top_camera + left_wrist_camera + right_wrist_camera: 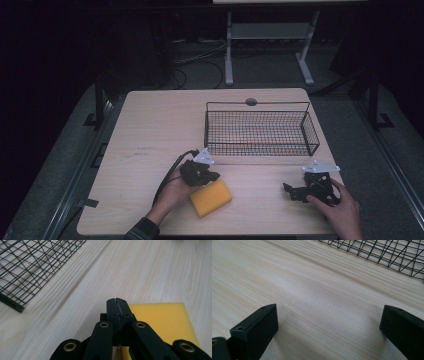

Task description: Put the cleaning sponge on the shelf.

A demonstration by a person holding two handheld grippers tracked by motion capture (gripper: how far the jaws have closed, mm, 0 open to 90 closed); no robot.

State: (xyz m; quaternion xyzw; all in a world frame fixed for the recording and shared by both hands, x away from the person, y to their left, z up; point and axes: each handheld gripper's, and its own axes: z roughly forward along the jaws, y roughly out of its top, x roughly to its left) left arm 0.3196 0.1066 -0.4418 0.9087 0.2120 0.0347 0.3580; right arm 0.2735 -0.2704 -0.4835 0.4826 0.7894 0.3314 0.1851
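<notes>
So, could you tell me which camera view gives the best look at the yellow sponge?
The high view: it shows the whole yellow sponge lying flat on the table, just right of the left gripper. The left gripper view shows part of its top, cut off by the shut jaws. The right gripper view looks at bare tabletop and the wire basket.

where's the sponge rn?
In the high view the yellow sponge lies flat on the table near its front edge, left of centre, just under the shut left gripper and in front of the wire basket.
</notes>
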